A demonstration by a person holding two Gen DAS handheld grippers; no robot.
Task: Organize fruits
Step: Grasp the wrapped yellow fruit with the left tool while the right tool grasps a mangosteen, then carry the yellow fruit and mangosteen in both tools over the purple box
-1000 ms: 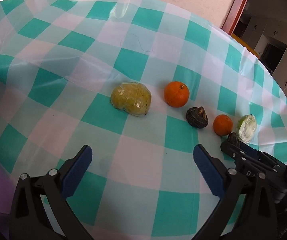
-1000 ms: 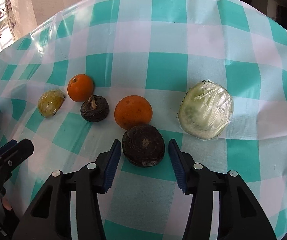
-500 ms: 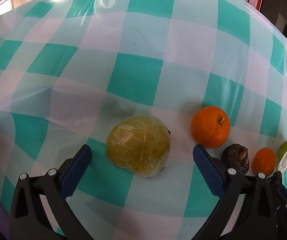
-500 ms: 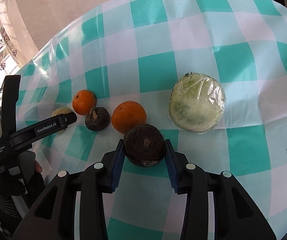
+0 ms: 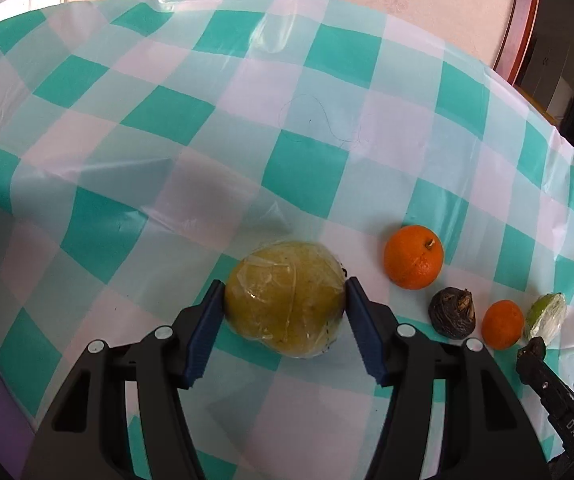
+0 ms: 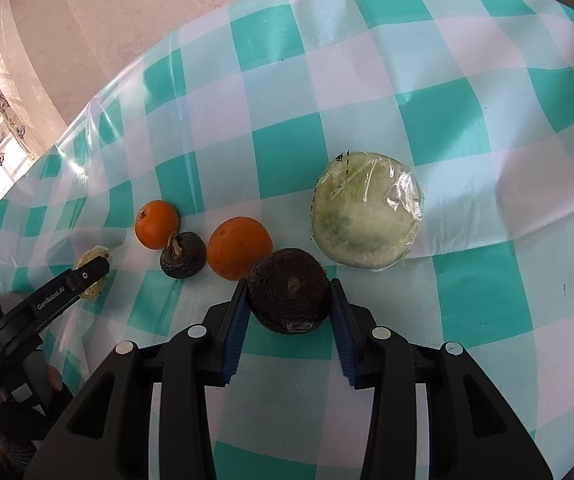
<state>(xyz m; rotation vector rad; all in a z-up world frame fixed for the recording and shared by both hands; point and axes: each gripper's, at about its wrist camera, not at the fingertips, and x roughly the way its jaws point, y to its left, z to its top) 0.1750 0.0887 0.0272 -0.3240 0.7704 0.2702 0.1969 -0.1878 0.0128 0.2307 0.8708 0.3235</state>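
Note:
A yellow fruit in clear wrap (image 5: pixel 283 304) lies on the teal-and-white checked tablecloth (image 5: pixel 307 160). My left gripper (image 5: pixel 283 286) is closing, and both blue pads touch the fruit's sides. My right gripper (image 6: pixel 289 286) is shut on a dark brown round fruit (image 6: pixel 289 292). Between the two stand a large orange (image 6: pixel 239 248), a small dark fruit (image 6: pixel 183 254) and a small orange (image 6: pixel 157 224). A pale green wrapped fruit (image 6: pixel 367 210) lies just right of the dark fruit. In the right wrist view the left gripper's body hides part of the yellow fruit (image 6: pixel 91 256).
The row of fruit also shows right of the left gripper: orange (image 5: pixel 413 256), small dark fruit (image 5: pixel 452 312), small orange (image 5: pixel 502 324). A gloved hand (image 6: pixel 19 420) holds the left gripper. The far table edge meets a pale wall, with a wooden door frame (image 5: pixel 521 12) at the right.
My left gripper moved forward to the yellow wrapped fruit and its wide jaws closed onto its sides. My right gripper tightened on the dark fruit and rolled a little.

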